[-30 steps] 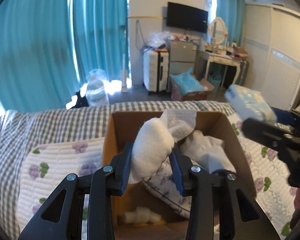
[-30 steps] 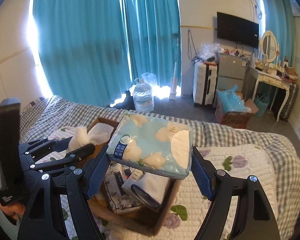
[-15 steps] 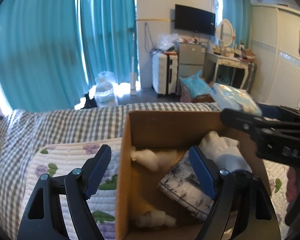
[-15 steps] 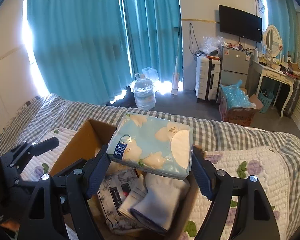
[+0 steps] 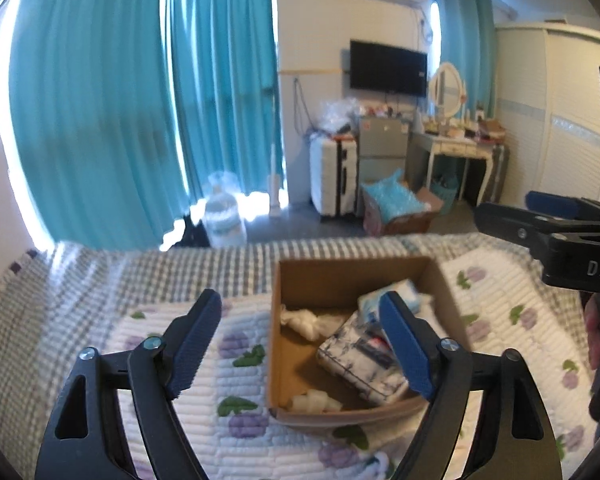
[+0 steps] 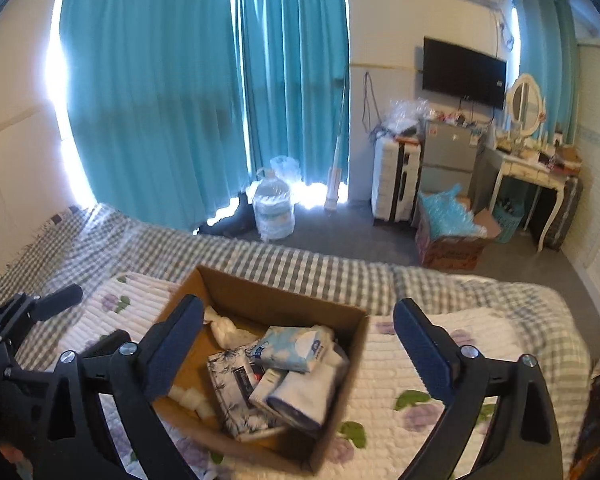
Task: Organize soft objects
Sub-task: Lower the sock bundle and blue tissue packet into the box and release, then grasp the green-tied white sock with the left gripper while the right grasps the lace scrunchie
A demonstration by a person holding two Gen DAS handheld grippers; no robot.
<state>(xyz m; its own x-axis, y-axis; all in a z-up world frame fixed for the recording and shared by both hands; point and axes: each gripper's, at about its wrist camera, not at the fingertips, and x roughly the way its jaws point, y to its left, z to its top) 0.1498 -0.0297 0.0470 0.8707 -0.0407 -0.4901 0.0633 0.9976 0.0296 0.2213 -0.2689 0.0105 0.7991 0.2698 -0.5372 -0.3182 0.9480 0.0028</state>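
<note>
The right gripper [image 6: 298, 350] now hangs above the cardboard box [image 6: 260, 300] with its blue-padded fingers spread wide and nothing between them. Half a second ago it was clamped on the light blue floral tissue pack [image 6: 290, 344]; that pack has since dropped and now lies inside the box, tilted on top of the other contents. It rests against a navy-and-white patterned pack [image 6: 236, 380] and a folded white cloth with a dark blue edge [image 6: 300, 396], both leaning toward the box's right wall.

The left gripper [image 5: 300, 344] is likewise released, its fingers far apart and empty. One second ago it pinched a white fluffy piece; that piece [image 5: 302, 318] now sits on the box floor near the left wall, as it already did half a second ago. A second small white wad [image 5: 314, 402] lies at the near left corner of the box.

Both cameras have risen and pulled back compared with the earlier frames: the box [image 5: 352, 276] appears smaller and lower in the left wrist view, and more of the white quilted cover with purple flowers [image 5: 236, 360] and the grey checked bedspread [image 6: 300, 268] shows around it. In the left wrist view the right gripper's black frame [image 5: 548, 236] sits at the right edge, well above the bed and clear of the box.
</note>
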